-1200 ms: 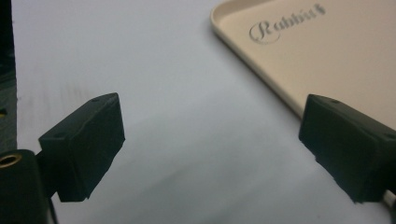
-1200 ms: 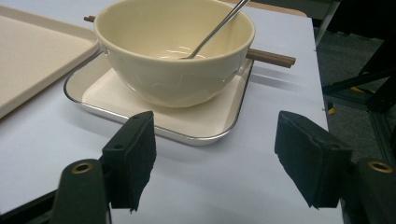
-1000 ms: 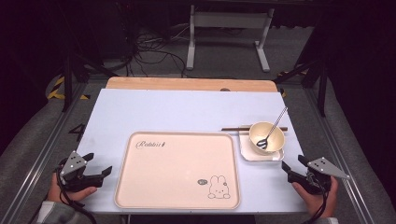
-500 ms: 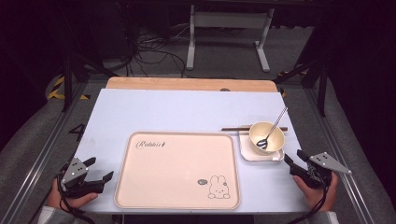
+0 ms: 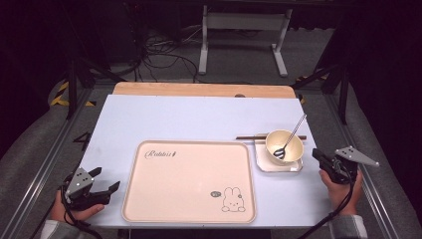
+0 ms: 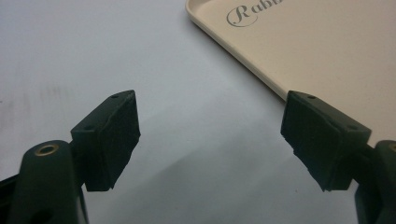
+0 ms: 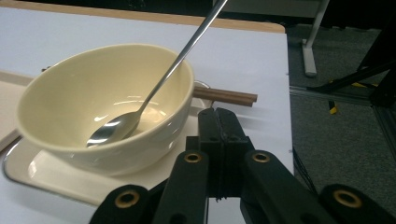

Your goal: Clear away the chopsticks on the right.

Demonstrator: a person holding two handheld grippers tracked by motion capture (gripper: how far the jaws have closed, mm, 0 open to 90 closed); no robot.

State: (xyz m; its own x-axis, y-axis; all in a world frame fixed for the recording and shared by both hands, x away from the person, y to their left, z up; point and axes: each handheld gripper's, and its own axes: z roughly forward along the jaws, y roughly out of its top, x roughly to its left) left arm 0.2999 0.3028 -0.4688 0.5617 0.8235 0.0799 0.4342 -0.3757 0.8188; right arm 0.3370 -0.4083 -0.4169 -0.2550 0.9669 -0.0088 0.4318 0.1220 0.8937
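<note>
Sitting just left of right gripper | bowl | jaws closed, empty

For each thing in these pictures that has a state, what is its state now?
Left tool: open, holds nothing, beside the tray.
Right tool: shut, holds nothing, near the plate.
Bowl: upright on the plate.
Spoon: leaning in the bowl.
Square plate: flat, under the bowl.
Tray: flat, bare.
Chopsticks: lying behind the plate.
</note>
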